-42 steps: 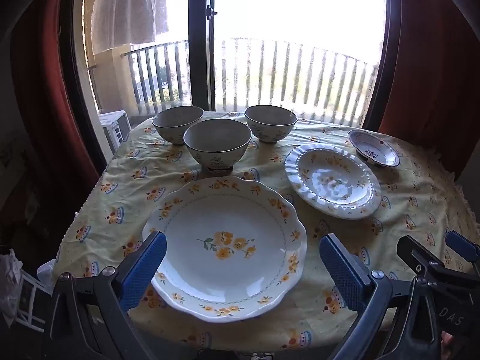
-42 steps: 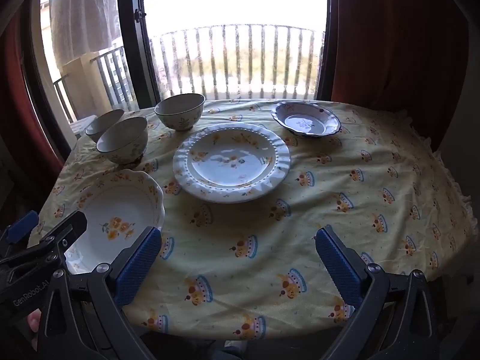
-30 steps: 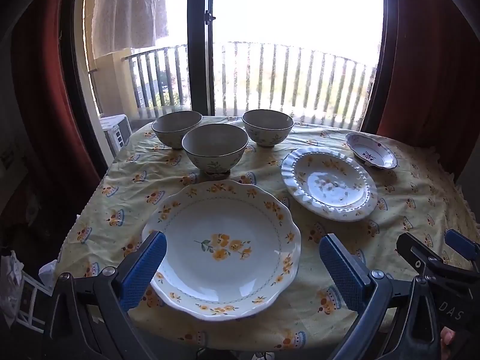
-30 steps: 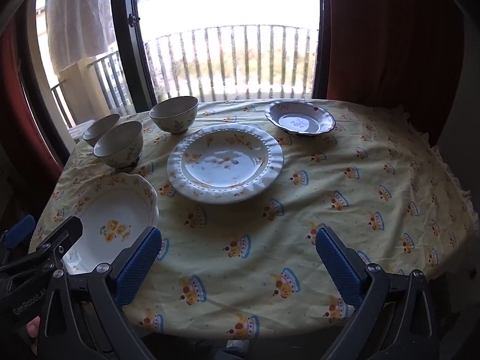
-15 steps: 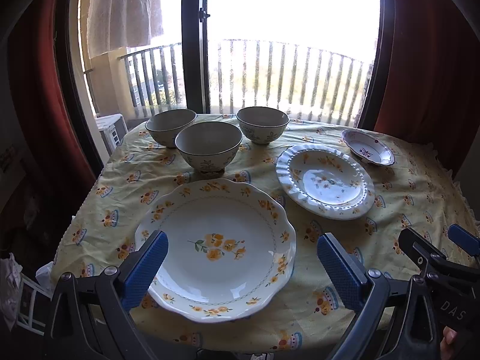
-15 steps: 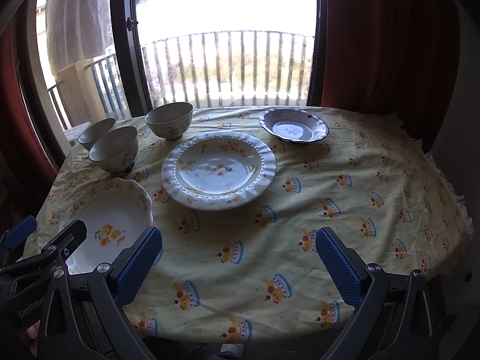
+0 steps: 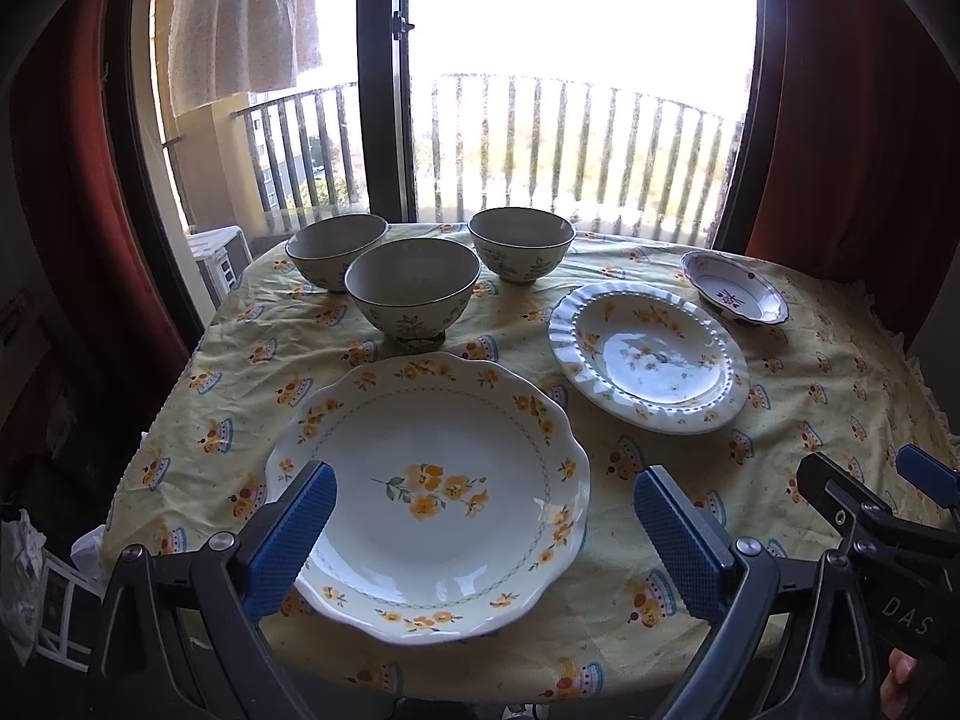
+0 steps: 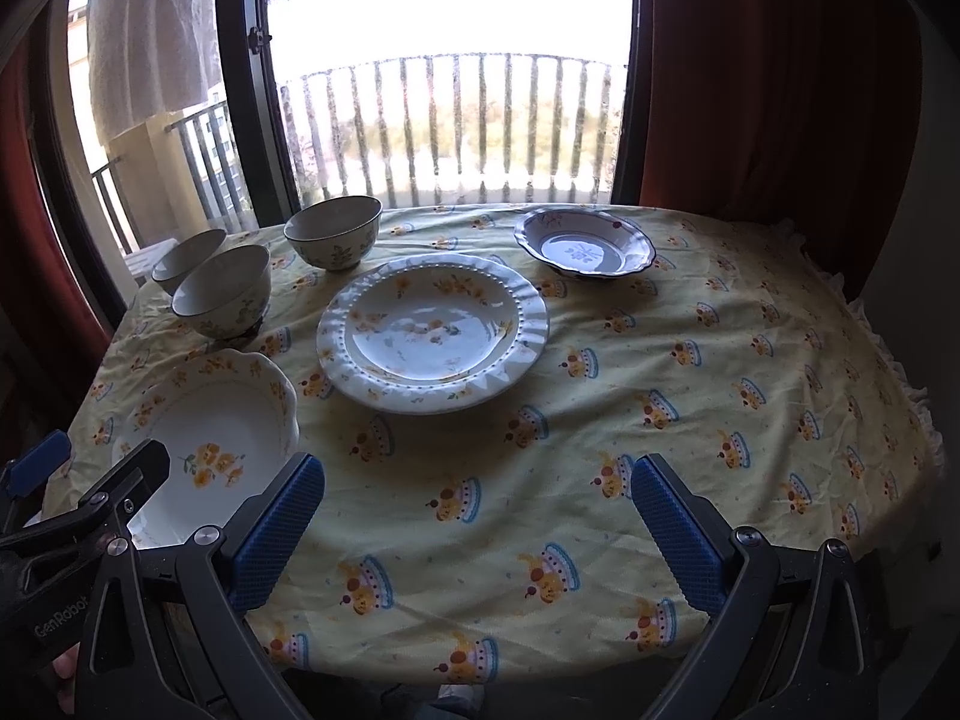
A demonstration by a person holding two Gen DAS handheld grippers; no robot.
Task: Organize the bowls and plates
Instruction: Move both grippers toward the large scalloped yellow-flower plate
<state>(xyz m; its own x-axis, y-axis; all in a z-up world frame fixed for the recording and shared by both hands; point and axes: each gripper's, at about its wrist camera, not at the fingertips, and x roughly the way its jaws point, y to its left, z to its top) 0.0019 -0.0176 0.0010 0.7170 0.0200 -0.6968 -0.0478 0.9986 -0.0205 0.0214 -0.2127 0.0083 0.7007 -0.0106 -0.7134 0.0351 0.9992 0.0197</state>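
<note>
A large scalloped plate with yellow flowers lies at the table's near left. A white beaded plate lies in the middle. A small purple-rimmed dish sits at the far right. Three floral bowls stand at the back left; they also show in the right wrist view. My left gripper is open and empty over the large plate's near edge. My right gripper is open and empty above the bare cloth.
The round table has a yellow patterned cloth with a frilled edge. Behind it is a balcony door with railing and red curtains on both sides. A white appliance stands outside at the left.
Both grippers have drawn back and risen slightly, so the table looks a little farther. Nothing on the table has moved.
</note>
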